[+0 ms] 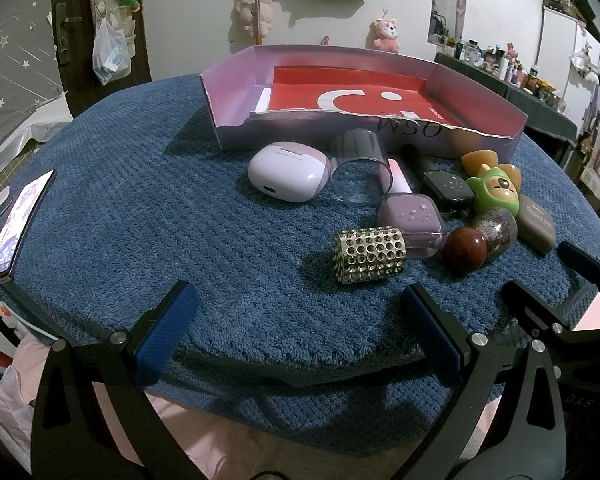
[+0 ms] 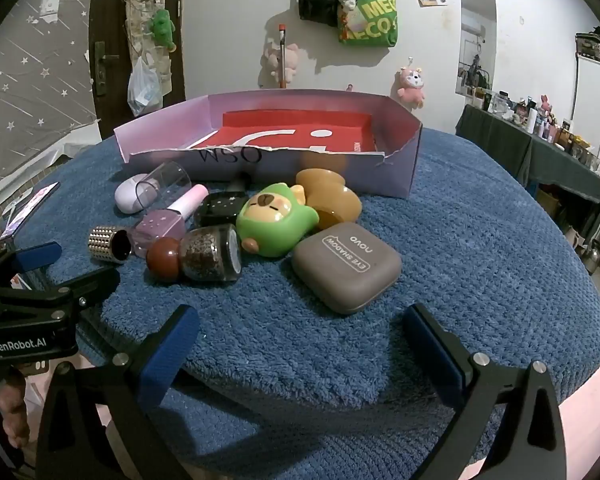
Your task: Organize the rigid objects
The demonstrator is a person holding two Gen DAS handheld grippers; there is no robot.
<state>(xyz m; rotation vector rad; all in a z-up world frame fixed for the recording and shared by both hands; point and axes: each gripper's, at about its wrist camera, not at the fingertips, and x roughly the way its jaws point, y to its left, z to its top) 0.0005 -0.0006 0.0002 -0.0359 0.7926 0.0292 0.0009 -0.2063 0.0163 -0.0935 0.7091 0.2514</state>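
**Nothing boxed yet**

A blue towelling-covered table (image 1: 140,208) is carrying everything: left gripper (image 1: 296,336) is hovering released, clustered rigid trinkets (image 2: 260,224) are waiting before the empty lilac cardboard box (image 2: 400,160), right gripper (image 2: 300,348) is gaping empty.

bare blue towel (image 1: 148,208) open toward 9 o'clock, cluttered pile around green figurine (image 2: 274,220) at 12, box (image 2: 396,176) behind it
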